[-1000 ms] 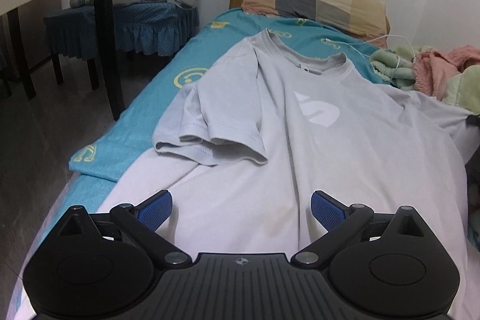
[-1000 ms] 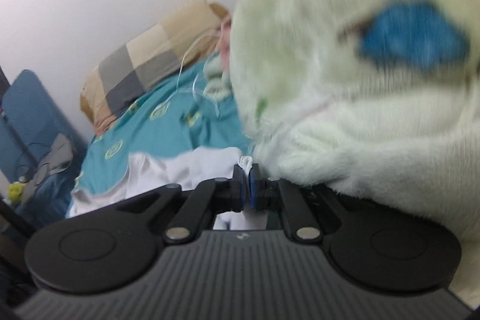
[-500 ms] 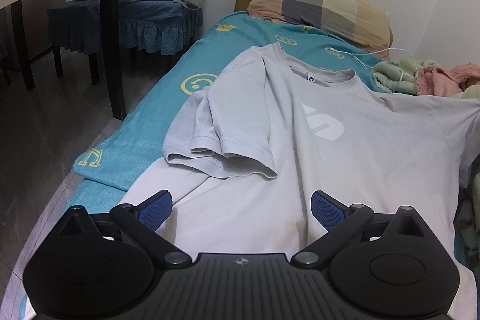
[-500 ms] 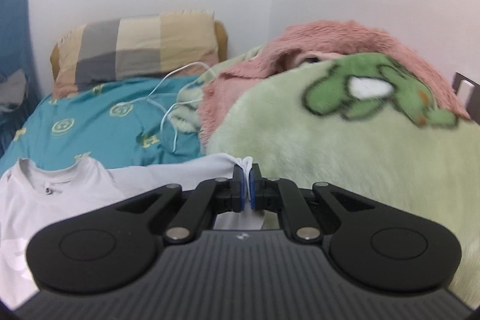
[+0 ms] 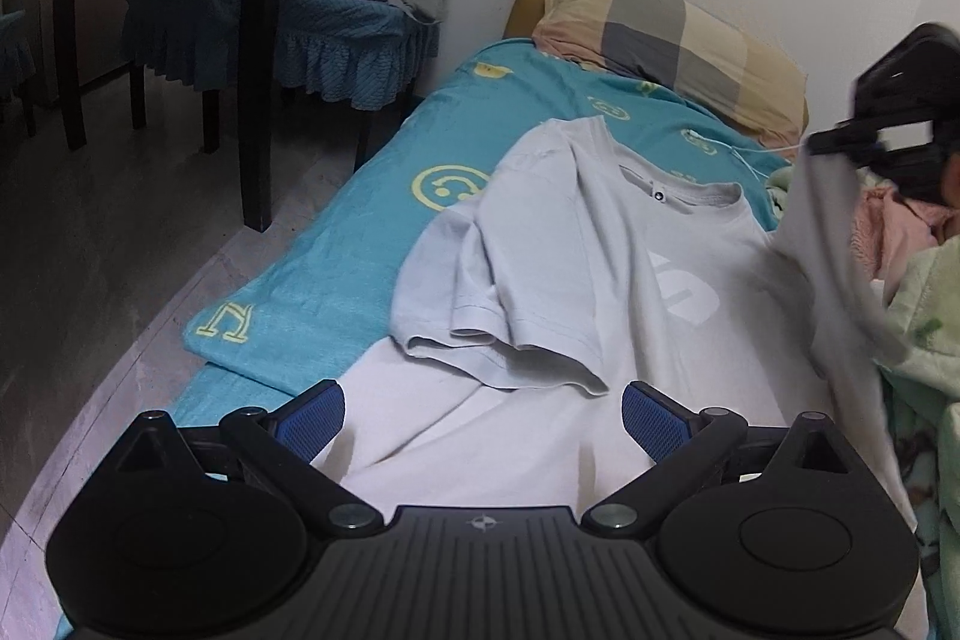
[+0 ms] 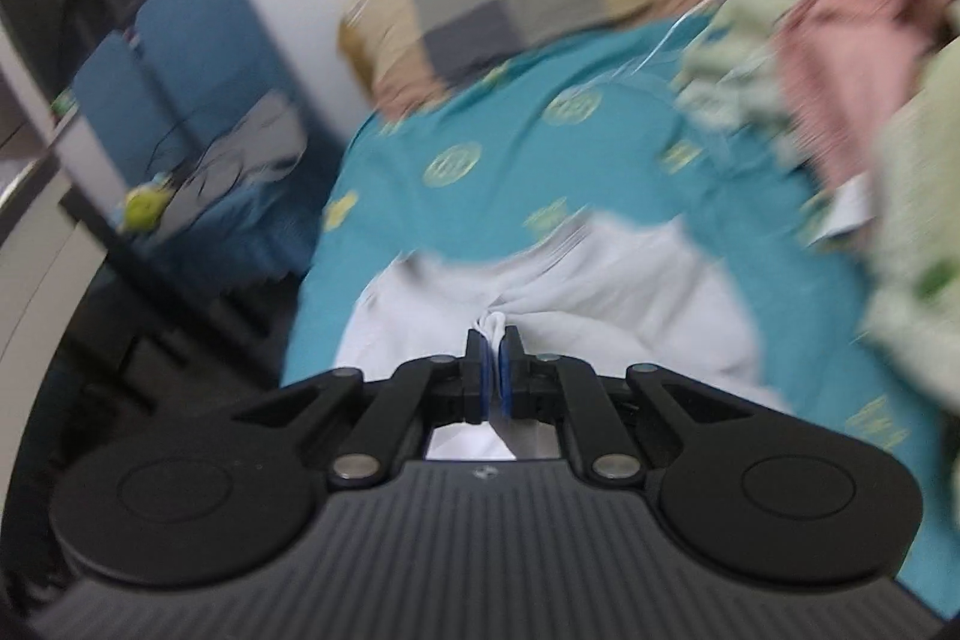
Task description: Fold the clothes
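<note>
Here, the right gripper (image 6: 493, 340) is pinching an edge of the grey T-shirt (image 5: 600, 280), lifting it off the teal bedsheet (image 5: 336, 256), while the left gripper (image 5: 483, 415) hovers spread wide above its hem.

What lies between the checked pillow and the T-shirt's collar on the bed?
In the left wrist view, only teal bedsheet with yellow prints separates the pillow from the T-shirt collar; a thin white cable crosses it nearby.

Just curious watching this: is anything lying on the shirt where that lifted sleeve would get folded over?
Nothing visible does. The right gripper pinches the T-shirt's right side and lifts it; the shirt's middle lies bare. The fluffy blankets sit beside it, away from the fold, and the open left gripper hovers over the hem.
</note>
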`<state>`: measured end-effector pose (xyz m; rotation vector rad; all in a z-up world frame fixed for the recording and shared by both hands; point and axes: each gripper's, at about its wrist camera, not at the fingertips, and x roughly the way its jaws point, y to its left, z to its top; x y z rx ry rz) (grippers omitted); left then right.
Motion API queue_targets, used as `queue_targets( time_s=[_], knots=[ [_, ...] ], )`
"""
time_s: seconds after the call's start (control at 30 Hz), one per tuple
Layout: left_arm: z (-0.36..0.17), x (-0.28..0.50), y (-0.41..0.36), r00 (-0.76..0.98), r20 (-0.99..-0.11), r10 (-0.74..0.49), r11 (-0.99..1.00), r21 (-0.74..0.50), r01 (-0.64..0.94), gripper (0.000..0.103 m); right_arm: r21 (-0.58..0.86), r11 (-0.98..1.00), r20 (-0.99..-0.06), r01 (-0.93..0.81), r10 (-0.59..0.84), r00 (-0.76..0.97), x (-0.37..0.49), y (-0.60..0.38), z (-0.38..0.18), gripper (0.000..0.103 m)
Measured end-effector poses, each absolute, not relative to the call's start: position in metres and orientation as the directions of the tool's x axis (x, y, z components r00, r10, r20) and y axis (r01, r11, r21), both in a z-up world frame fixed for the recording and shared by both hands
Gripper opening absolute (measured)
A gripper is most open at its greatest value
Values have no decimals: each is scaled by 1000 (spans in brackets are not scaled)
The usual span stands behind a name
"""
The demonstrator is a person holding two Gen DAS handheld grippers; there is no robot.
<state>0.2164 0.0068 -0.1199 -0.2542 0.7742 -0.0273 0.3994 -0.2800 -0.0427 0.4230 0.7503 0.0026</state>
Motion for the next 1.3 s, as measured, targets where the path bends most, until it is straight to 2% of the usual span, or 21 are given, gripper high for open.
queue_targets(
  time_s=[0.1, 0.17, 0.2, 0.23, 0.3, 0.47, 0.53, 0.63, 0.83, 0.97, 1.07, 1.13, 1.2, 1.3],
  knots=[
    [-128, 222, 10, 709, -695, -123, 966, -248, -76, 100, 390, 914, -672, 113, 199, 713, 410, -264, -72, 12],
    [-134, 226, 10, 696, -703, -143, 958, -274, -80, 100, 417, 905, -674, 83, 246, 697, 407, -263, -87, 25],
    [-137, 228, 9, 690, -706, -160, 953, -292, -77, 100, 432, 899, -665, 75, 261, 700, 399, -266, -90, 44],
    [-139, 230, 9, 684, -708, -177, 948, -310, -75, 100, 446, 892, -653, 70, 271, 708, 390, -270, -91, 57],
    [-140, 230, 4, 681, -705, -197, 947, -316, -53, 100, 461, 886, -621, 59, 274, 734, 362, -277, -87, 65],
    [-132, 215, -11, 693, -675, -253, 945, -327, 26, 98, 479, 873, -566, 93, 226, 793, 265, -305, -60, 65],
    [-126, 206, -15, 693, -663, -283, 938, -343, 55, 97, 482, 866, -572, 130, 199, 796, 224, -313, -52, 68],
    [-120, 190, -22, 691, -647, -322, 928, -361, 94, 95, 505, 849, -562, 155, 187, 805, 171, -321, -44, 68],
    [-112, 190, -40, 676, -640, -366, 917, -373, 143, 88, 537, 823, -524, 185, 154, 838, 125, -339, -45, 68],
    [-110, 234, -55, 681, -618, -393, 899, -415, 142, 84, 555, 799, -522, 230, 120, 844, 127, -359, -56, 68],
    [-111, 291, -77, 684, -619, -387, 907, -389, 162, 79, 593, 765, -534, 250, 141, 834, 131, -373, -71, 68],
    [-111, 332, -96, 696, -610, -378, 921, -324, 216, 77, 605, 753, -535, 258, 145, 832, 135, -379, -77, 68],
    [-114, 373, -119, 701, -616, -358, 934, -228, 276, 70, 606, 749, -539, 268, 138, 831, 139, -382, -83, 68],
    [-128, 427, -147, 648, -660, -380, 911, -146, 385, 64, 615, 739, -555, 274, 159, 816, 151, -385, -93, 68]
  ],
)
